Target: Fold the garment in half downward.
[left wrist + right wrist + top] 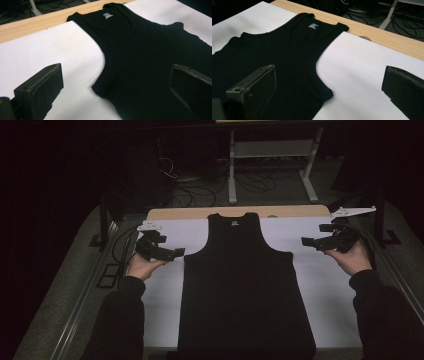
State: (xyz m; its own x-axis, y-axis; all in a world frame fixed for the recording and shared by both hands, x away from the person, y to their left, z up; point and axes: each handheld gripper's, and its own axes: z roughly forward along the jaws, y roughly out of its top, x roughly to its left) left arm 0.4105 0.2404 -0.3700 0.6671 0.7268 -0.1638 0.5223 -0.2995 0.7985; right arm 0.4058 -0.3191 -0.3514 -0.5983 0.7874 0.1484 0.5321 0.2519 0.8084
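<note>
Two grippers — left gripper (176, 253), right gripper (306, 241) — flank tank top (243, 285).

A dim lab or recording workspace is indicated. A wooden surface (300, 211) covered with a white sheet (325, 285) is seen at frame centre, lit against dark surroundings. Loose cables (195, 190) are scattered on the grey carpeted floor (75, 285) at upper centre. A white metal stand (272, 155) is seen at the top, behind the surface.
</note>
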